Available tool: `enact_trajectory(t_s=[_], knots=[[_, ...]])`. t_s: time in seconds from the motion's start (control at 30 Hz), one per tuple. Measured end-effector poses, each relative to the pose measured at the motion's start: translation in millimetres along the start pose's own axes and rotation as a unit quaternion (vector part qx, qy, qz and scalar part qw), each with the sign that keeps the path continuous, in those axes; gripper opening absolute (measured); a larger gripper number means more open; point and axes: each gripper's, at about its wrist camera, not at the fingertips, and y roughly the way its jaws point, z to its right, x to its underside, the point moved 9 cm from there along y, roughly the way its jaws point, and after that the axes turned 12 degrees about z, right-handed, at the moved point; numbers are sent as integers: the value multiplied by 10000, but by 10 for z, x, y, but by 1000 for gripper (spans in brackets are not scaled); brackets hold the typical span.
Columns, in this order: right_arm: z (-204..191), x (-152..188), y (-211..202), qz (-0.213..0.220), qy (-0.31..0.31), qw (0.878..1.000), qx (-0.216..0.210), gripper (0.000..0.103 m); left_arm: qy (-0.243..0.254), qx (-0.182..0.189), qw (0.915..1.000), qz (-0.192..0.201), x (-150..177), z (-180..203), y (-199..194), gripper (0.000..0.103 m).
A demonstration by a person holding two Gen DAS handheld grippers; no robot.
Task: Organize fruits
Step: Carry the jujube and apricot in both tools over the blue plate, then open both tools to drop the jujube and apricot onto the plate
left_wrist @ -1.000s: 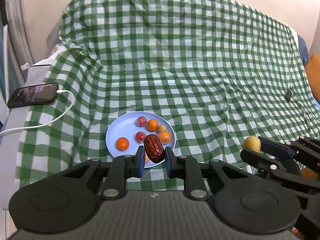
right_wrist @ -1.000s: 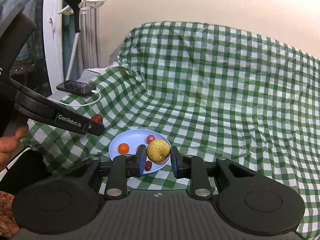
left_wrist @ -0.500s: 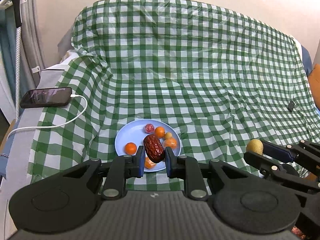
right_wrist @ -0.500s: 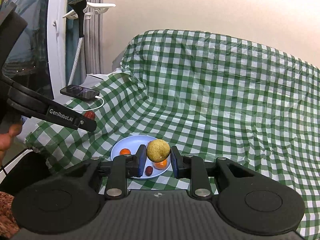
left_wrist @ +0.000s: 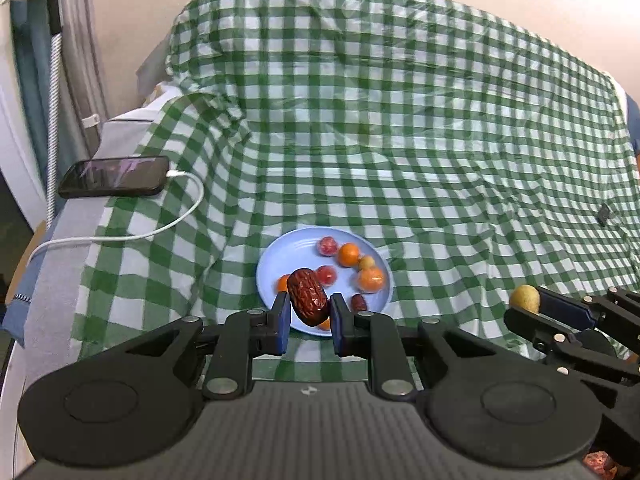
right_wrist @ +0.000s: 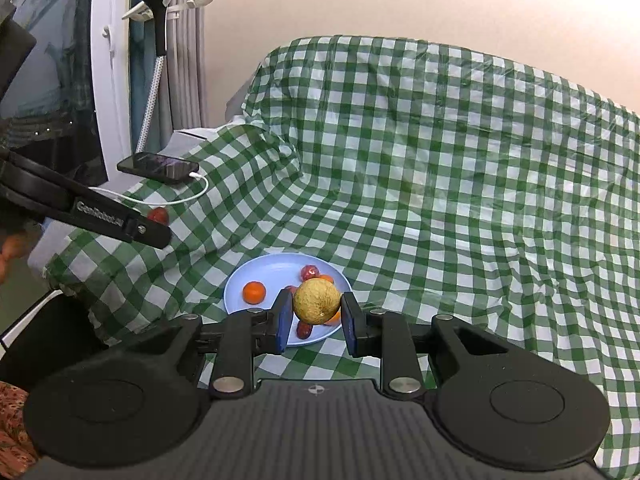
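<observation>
L gripper (left_wrist: 306,322) has its fingers (left_wrist: 280,324) clenched on a dark red date (left_wrist: 307,297), wrinkled skin, held tilted w/ its far end leaning left, above the near edge of the blue plate (left_wrist: 276,262). R gripper (right_wrist: 314,322) has fingers (right_wrist: 282,322) clenched on a round yellow fruit (right_wrist: 317,301), also over the near part of the plate in its own view. In the L wrist view the R gripper shows at the right edge w/ the yellow fruit at its tip, well right of the plate.

Plate sits on a green-and-white checked cloth (left_wrist: 420,152) that drapes over a bed or sofa, can't tell which. On the plate: a few small oranges (left_wrist: 349,254), two reddish round fruits (left_wrist: 327,246), one small pale yellow one (left_wrist: 366,263), another date piece (left_wrist: 359,303) near the R finger. Some fruit partly hidden behind the held date.

Far left: black phone (left_wrist: 114,176) lying flat on a grey edge beside the cloth, white charging cable (left_wrist: 180,216) plugged in & looping across the cloth toward the near left. Pale wall behind; curtain & a white stand at far left.
</observation>
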Motion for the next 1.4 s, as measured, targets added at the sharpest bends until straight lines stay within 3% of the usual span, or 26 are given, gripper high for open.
enact_trajectory(t_s=[0.23,0.5,0.97,1.4], knots=[[85,151,383,-417,43,9991,-66,27,-149,-291,9988,-368,111,-219,330,22],[97,384,910,-977,69,9950,-193,27,-22,-296,9978,-586,32,-340,916,22],[34,518,1908,-1456,-62,9886,-376,27,20,-306,9950,-953,37,-376,1900,22],[-3,828,2355,-1945,-234,9789,-580,28,125,-324,9918,-1233,247,-404,2435,24]])
